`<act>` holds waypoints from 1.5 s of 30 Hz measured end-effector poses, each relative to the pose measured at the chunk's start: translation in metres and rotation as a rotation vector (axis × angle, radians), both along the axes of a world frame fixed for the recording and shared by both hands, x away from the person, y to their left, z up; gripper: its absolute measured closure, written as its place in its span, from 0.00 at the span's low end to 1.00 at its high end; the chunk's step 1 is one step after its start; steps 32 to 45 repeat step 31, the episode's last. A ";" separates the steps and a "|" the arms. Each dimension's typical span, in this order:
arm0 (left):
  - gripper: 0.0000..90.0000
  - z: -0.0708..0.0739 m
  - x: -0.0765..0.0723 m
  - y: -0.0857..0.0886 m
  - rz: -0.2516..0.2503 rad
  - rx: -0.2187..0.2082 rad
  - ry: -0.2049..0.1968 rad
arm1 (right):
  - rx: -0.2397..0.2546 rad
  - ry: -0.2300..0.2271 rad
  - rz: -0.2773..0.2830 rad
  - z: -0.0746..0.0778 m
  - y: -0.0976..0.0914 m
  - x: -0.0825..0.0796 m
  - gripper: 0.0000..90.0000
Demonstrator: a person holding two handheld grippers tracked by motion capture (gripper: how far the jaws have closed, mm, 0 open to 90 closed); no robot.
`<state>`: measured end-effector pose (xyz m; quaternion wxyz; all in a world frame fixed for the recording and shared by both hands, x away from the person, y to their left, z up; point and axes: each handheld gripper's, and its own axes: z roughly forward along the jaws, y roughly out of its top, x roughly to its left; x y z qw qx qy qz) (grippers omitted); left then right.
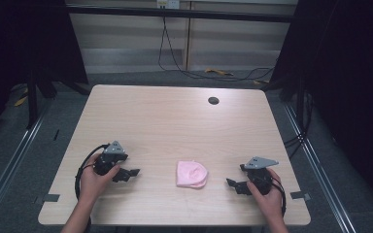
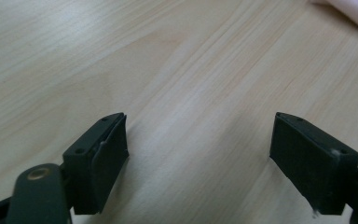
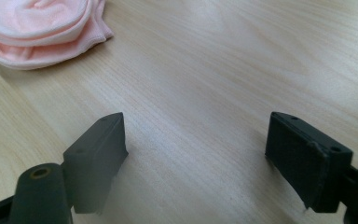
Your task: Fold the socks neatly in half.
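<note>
A folded pink cloth (image 1: pixel 192 174) lies on the wooden table (image 1: pixel 175 121), near the front edge and between both hands. My left gripper (image 1: pixel 131 173) rests to the cloth's left, a hand's width away, jaws open and pointing toward it. In the left gripper view the jaws (image 2: pixel 198 154) stand wide over bare wood, with a corner of the pink cloth (image 2: pixel 354 11) at the top right. My right gripper (image 1: pixel 232 184) sits to the cloth's right, also open. In the right gripper view its jaws (image 3: pixel 196 154) are wide apart and empty, and the pink cloth (image 3: pixel 42 30) lies at the top left.
A dark round cable hole (image 1: pixel 213 100) sits in the table's far right part. Black curtains and metal floor rails flank the table. Cables run along the floor behind it. Both of the person's forearms enter from the bottom edge.
</note>
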<state>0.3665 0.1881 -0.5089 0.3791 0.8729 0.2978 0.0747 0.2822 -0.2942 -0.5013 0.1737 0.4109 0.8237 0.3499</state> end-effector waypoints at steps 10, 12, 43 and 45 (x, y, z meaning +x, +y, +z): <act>0.16 -0.007 0.000 0.006 -0.037 -0.005 -0.069 | -0.006 0.003 -0.002 0.000 0.001 0.000 0.20; 0.15 -0.007 0.000 0.007 -0.036 -0.004 -0.071 | -0.006 0.005 -0.004 0.000 0.001 0.000 0.19; 0.14 -0.007 0.000 0.006 -0.042 0.000 -0.070 | -0.013 0.004 -0.007 0.000 0.001 0.000 0.18; 0.14 -0.007 0.000 0.006 -0.042 0.000 -0.070 | -0.013 0.004 -0.007 0.000 0.001 0.000 0.18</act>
